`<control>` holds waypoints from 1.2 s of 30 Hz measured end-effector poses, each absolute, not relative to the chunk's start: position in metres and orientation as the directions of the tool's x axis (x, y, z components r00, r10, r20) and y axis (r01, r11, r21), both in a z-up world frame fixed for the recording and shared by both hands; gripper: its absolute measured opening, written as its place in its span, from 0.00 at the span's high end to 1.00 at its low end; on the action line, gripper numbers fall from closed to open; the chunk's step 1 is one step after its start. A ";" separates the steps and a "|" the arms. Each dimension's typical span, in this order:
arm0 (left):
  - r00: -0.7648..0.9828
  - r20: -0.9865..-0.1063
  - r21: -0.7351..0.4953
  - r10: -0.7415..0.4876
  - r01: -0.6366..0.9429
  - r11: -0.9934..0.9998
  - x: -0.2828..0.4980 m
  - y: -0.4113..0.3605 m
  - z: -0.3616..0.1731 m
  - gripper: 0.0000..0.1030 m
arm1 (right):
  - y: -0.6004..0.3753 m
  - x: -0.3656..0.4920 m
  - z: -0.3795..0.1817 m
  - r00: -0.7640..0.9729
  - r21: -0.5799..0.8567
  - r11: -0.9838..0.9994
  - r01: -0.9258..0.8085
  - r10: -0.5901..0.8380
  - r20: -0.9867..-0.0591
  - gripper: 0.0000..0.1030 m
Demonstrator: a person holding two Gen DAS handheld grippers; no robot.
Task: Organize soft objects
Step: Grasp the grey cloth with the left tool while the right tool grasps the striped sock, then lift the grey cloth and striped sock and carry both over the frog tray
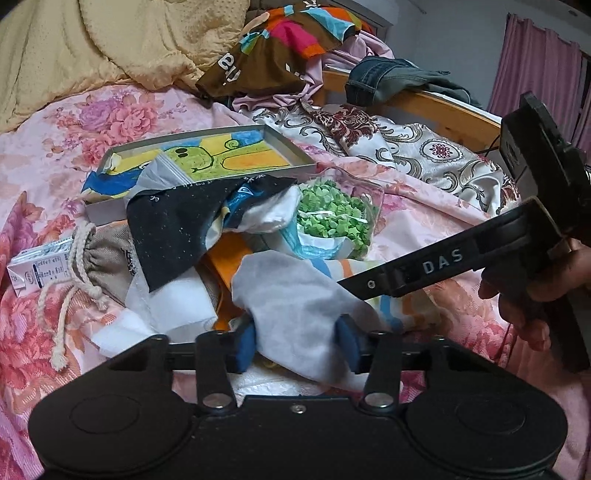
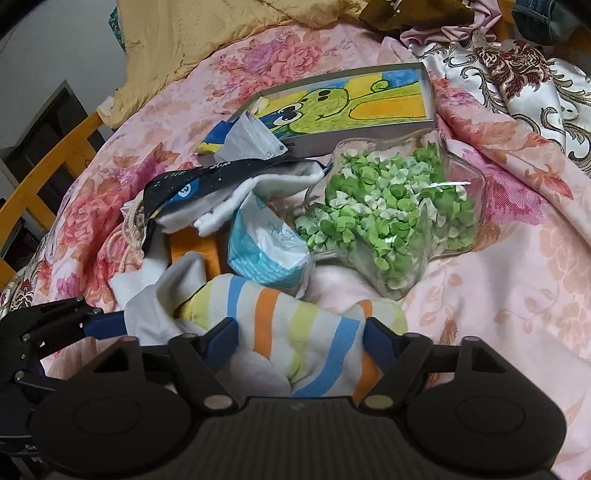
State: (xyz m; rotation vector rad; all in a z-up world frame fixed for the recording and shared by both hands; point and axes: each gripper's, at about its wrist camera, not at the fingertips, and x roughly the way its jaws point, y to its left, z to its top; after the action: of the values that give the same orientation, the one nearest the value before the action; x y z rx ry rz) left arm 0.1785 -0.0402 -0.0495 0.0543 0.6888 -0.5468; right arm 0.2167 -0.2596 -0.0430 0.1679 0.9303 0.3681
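orange thing (image 1: 225, 266): mostly hidden under the black cloth (image 1: 177, 229) and the grey sock (image 1: 295, 302); can't tell what it is.
striped sock (image 2: 295, 343): near end hidden behind the gripper body.
small carton (image 1: 37, 271): print too tiny to read.
jeans (image 2: 543, 18): cut off by the top edge.

Pink floral bed cover (image 2: 498, 258) carries a sock pile (image 2: 288, 332), frog-picture box (image 2: 332, 107) and paper-star jar (image 2: 399, 206)
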 end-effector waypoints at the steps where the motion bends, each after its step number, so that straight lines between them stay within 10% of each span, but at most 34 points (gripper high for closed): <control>1: 0.637 -0.619 -0.125 -0.459 0.497 0.858 0.178 -0.041 -0.049 0.65 | -0.259 0.217 -0.043 0.540 0.299 0.925 -0.236 0.381 -0.751 0.35; 10: 0.652 -0.624 -0.135 -0.431 0.453 0.881 0.167 -0.038 -0.040 0.89 | -0.256 0.214 -0.045 0.545 0.272 0.929 -0.249 0.367 -0.754 0.84; 36: 0.793 -0.447 -0.156 -0.413 0.386 0.909 0.162 -0.011 0.050 0.92 | -0.292 0.167 0.028 0.886 0.244 0.940 -0.239 0.314 -0.341 0.89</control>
State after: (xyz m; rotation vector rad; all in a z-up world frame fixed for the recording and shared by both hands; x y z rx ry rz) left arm 0.1624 -0.0106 0.0499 -0.0579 0.4942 -0.4298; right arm 0.1674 -0.2921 0.0277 0.1979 0.3859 0.2893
